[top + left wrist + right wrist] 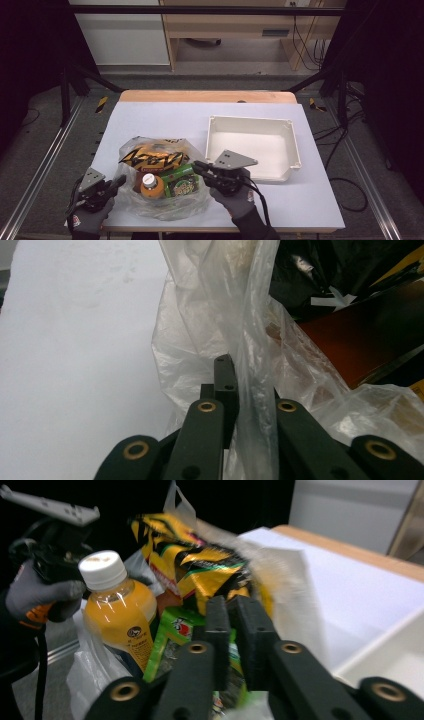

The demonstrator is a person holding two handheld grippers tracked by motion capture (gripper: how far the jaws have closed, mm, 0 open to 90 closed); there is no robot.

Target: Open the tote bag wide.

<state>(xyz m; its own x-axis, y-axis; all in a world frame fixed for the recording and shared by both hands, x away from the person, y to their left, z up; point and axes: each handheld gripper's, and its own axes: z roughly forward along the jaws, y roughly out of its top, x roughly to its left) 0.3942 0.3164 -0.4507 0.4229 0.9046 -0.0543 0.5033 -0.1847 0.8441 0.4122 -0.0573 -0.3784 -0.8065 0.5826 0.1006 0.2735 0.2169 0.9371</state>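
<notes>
Pinching a fold of the clear plastic bag (210, 340) between its black jaws, your left gripper (116, 185) sits near the front left corner of the table (165, 117), clamped on the bag's left side; in the left gripper view the film runs straight down between the pads. Your right gripper (197, 167) lies at the bag's right side near the front edge, its jaws drawn nearly together on the green packet (172, 632) and the bag film around it, though the blur there hides how much of each they hold.

Inside the bag, the orange juice bottle (150, 186) with its white cap stands upright toward the front, touching the green packet on its right. The yellow and black snack bag (152, 158) lies behind both, toward the middle of the table.

Beside the bag, toward the right edge, rests the white bin (295, 145), just beyond your right hand (235, 197).
</notes>
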